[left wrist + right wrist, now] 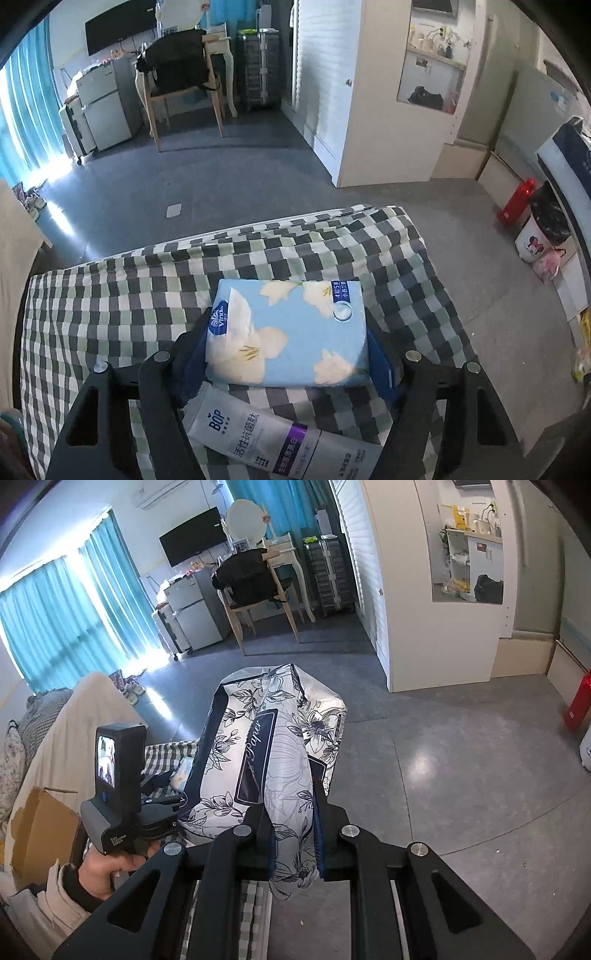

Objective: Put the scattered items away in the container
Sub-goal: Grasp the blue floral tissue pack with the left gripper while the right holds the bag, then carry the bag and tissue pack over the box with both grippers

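In the left wrist view, my left gripper [286,343] is shut on a light blue tissue pack with white flowers [291,332], held above the checkered bed cover [110,314]. A white and purple BOP tube box [258,439] lies on the cover just below it. In the right wrist view, my right gripper [293,834] is shut on a fold of a black-and-white floral paper pack [266,746], lifted over the bed's edge. The left gripper's body and camera [118,786] show to its left, with the blue pack's corner [183,775] peeking out.
An open cardboard box [40,834] sits at the left beside a beige cushion [85,716]. Grey floor lies beyond the bed. A wooden chair [184,85], small fridge [103,103] and white wardrobe [369,92] stand farther off. A red extinguisher [517,201] and bin stand right.
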Available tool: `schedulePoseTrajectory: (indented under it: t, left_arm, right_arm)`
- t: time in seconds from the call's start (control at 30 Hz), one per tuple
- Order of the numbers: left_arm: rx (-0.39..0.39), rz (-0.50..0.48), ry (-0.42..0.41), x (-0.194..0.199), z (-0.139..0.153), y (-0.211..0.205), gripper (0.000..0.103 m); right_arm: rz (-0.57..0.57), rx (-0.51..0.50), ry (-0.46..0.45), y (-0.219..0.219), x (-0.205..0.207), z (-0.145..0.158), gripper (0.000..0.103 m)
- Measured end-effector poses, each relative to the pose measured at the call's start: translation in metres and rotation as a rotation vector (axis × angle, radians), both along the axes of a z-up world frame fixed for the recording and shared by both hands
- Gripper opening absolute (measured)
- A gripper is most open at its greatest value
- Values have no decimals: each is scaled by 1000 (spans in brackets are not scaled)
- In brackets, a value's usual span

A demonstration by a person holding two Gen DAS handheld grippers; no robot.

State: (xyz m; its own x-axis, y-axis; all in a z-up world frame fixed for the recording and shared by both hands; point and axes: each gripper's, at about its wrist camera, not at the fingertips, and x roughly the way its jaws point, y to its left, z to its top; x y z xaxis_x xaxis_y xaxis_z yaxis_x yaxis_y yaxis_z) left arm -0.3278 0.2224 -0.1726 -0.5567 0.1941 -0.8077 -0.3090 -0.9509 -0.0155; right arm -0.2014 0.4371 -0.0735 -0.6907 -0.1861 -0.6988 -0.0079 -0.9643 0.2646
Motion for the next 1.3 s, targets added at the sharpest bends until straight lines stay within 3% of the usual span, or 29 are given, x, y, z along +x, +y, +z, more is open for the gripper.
schedulePoseTrajectory:
  t: [0.17, 0.37, 0.53, 0.87, 1.07, 1.3]
  left_arm:
    - [11, 19, 33, 9, 15, -7, 73]
    - [-6, 83, 131, 42, 69, -32, 73]
    - [14, 179, 195, 88, 125, -79, 73]
    - [25, 347, 308, 196, 201, -196, 73]
    - [1, 488, 340, 252, 217, -296, 73]
    - [-21, 646, 304, 289, 199, -403, 73]
  right_arm:
    - [8, 3, 8, -4, 2, 5, 14]
    - [51, 14, 34, -23, 7, 24, 14]
    - [118, 29, 74, -66, 19, 51, 14]
    - [284, 69, 124, -180, 64, 88, 14]
    - [424, 78, 153, -274, 87, 103, 14]
    - [554, 89, 167, -373, 99, 108, 14]
